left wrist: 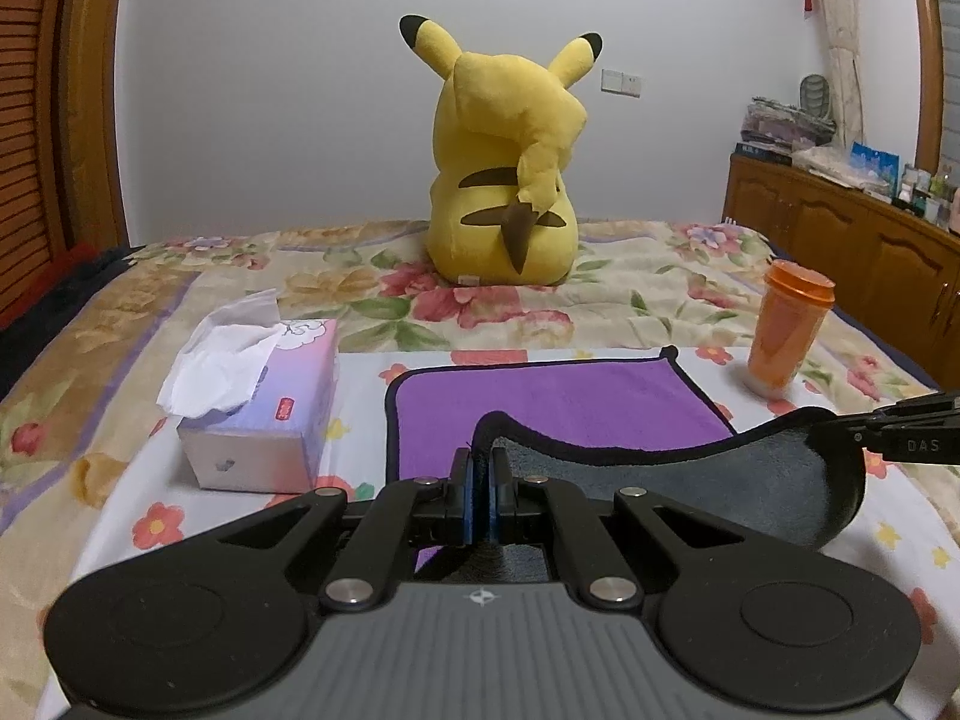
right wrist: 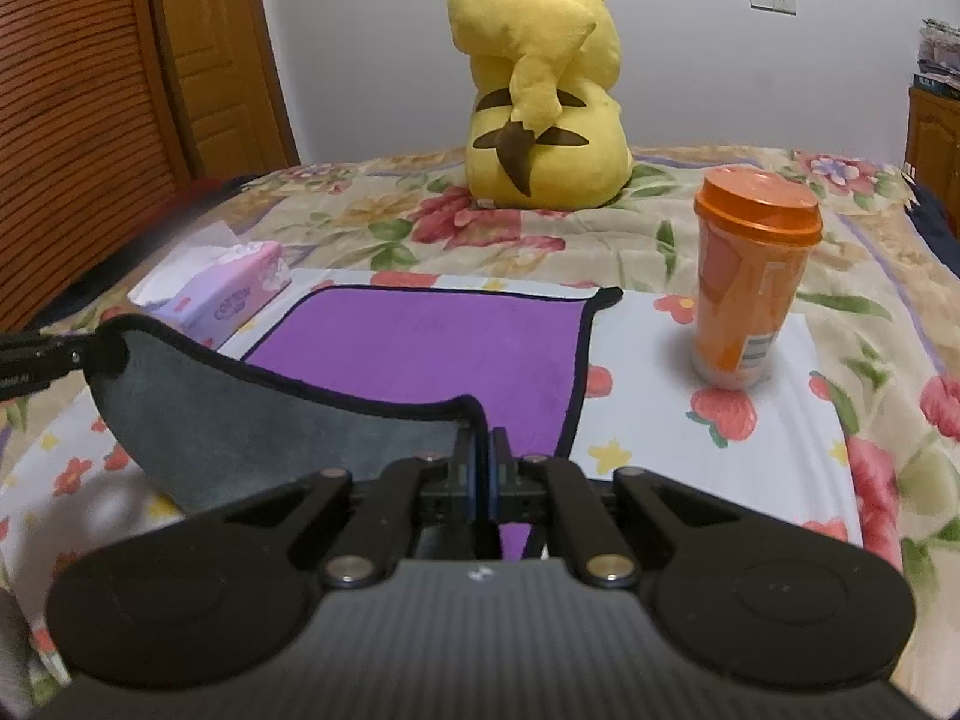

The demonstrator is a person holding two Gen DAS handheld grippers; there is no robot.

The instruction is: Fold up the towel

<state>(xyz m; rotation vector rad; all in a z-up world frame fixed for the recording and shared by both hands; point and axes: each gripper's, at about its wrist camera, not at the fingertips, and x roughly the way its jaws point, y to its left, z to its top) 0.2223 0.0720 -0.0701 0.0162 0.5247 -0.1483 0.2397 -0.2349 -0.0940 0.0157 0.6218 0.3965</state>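
My matt black plastic claw [left wrist: 479,483] pinches the towel [left wrist: 540,408], fuzzy purple cloth with grey fleecy underside.

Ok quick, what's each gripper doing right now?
Left gripper: shut on the near edge of the purple, black-trimmed microfibre towel, lifted.
Right gripper: shut on the same towel edge, also lifted.

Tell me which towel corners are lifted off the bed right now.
The two near corners: the left tool and right tool each pinch one, showing the grey underside. The purple towel has its two far corners lying flat toward the plush.
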